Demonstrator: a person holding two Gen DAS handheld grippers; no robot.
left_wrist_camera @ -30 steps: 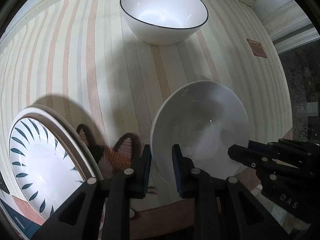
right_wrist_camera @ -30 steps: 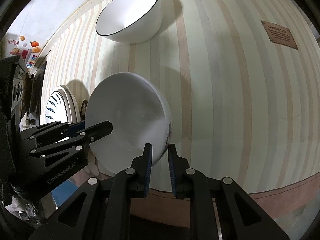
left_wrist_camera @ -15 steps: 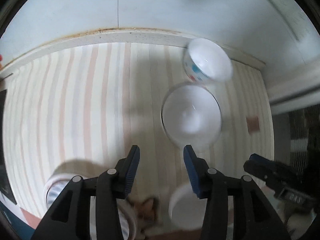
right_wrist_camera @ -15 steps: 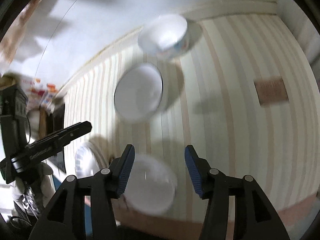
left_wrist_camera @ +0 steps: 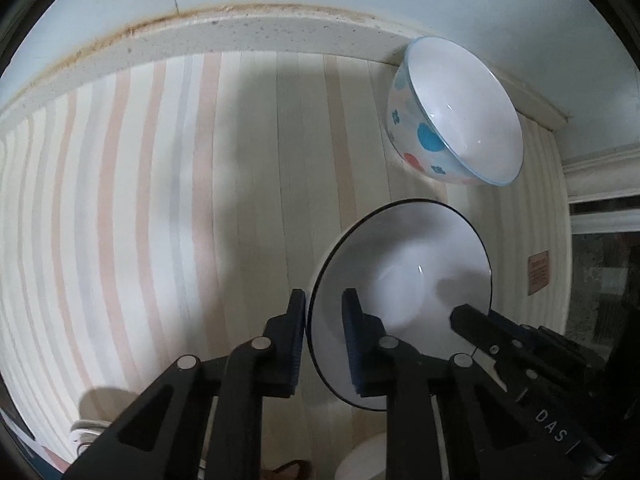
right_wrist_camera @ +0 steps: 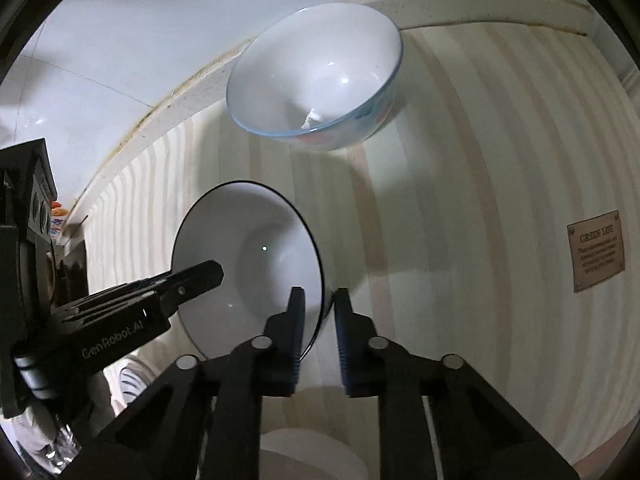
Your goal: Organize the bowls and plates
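Bowl (right_wrist_camera: 248, 256): label (right_wrist_camera: 596, 251) legible right view.

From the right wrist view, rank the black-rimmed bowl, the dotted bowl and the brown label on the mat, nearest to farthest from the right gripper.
1. Black-rimmed bowl: its rim sits between the jaws of the right gripper.
2. Brown label: off to the right on the striped mat.
3. Dotted bowl: straight ahead, at the mat's far edge. Label and dotted bowl are nearly too close to call.

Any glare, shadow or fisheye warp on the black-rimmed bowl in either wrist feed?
Left wrist: black-rimmed bowl sharp, one tiny glint, right tongs' shadow inside; stripes bow. Right wrist: bowl evenly lit, pinpoint glint; edges warp.
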